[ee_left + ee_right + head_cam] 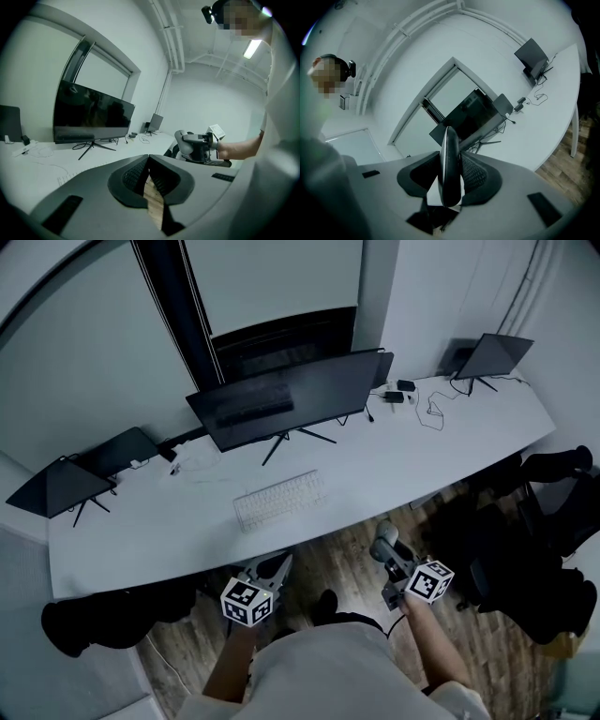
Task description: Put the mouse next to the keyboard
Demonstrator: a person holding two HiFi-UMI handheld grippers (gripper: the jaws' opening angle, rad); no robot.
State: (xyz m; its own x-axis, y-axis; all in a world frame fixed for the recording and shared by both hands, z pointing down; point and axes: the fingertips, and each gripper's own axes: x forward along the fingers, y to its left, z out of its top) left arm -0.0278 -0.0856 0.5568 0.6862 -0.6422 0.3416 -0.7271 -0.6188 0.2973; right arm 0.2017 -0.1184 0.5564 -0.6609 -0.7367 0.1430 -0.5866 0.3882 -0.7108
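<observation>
A white keyboard [278, 500] lies on the long white desk [169, 540], in front of a wide dark monitor [286, 397]. Both grippers hang below the desk's near edge, over the wooden floor. My right gripper [386, 557] is shut on a grey mouse [383, 542]. In the right gripper view the mouse [449, 140] stands on edge, pinched between the jaws of the right gripper [451, 168]. My left gripper [274, 570] is under the keyboard's side of the desk. The left gripper [149, 161] is shut with nothing in it. Its view also catches the right gripper [199, 146].
Small dark screens on stands sit at the desk's left end [58, 486] and far right end [492, 354]. Cables and small adapters [405, 393] lie behind the monitor's right side. Dark office chairs [553, 521] stand at the right of the floor.
</observation>
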